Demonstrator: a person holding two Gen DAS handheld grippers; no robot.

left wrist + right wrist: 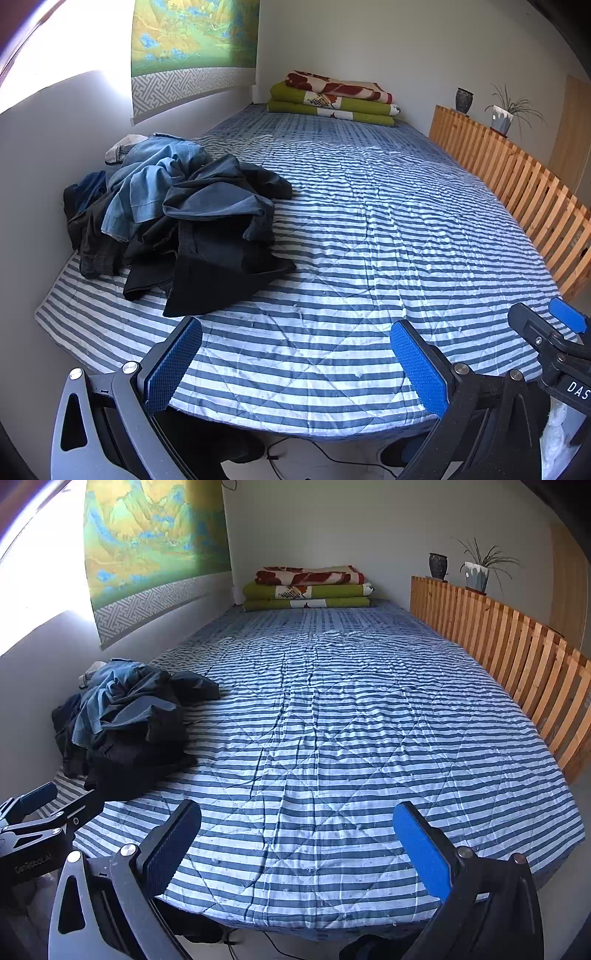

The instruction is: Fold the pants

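Bedroom, bed with blue-white striped quilt (369,229) filling both views. Nearest: left gripper (295,365) over the near bed edge, fingers wide apart, nothing between them. Right gripper (297,849) beside it, same pose, fingers spread, empty. Cable on floor (325,458) under bed edge. Mid-left by the wall: heap of pants (177,221), crumpled jeans on dark trousers, untouched. Wooden slat rail (517,184) along right side. Far end: folded blankets (332,99), stacked. Vase (464,100) and potted plant (504,114) on rail top. Landscape scroll (192,44) on left wall.

Left hand-held gripper (295,363): grey arms w/ silver screws, blue textured pads (171,365); right hand-held gripper (297,849) same, black frame.
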